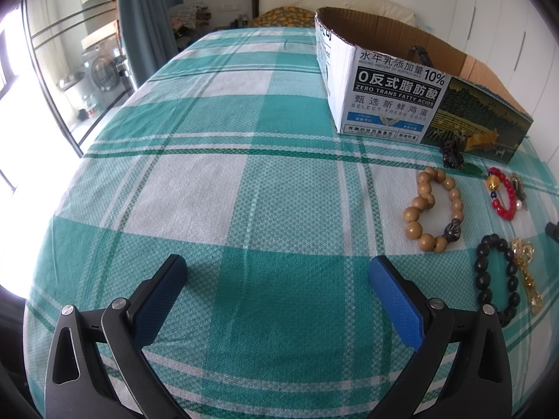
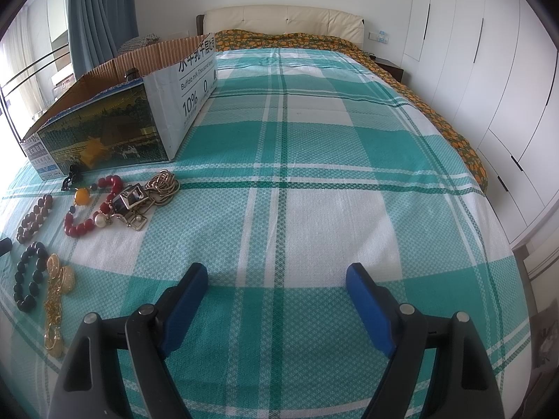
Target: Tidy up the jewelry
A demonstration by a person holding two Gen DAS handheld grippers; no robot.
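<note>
Left gripper and right gripper: jaws spread, empty, above the plaid sheet. Between them lie tan beads, red beads, black beads and gold chains, in front of the box.

Bedroom: bed, wardrobe.

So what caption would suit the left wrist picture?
Open left tool hovers over a green plaid sheet, beaded bracelets lying beside a cardboard box.
</note>
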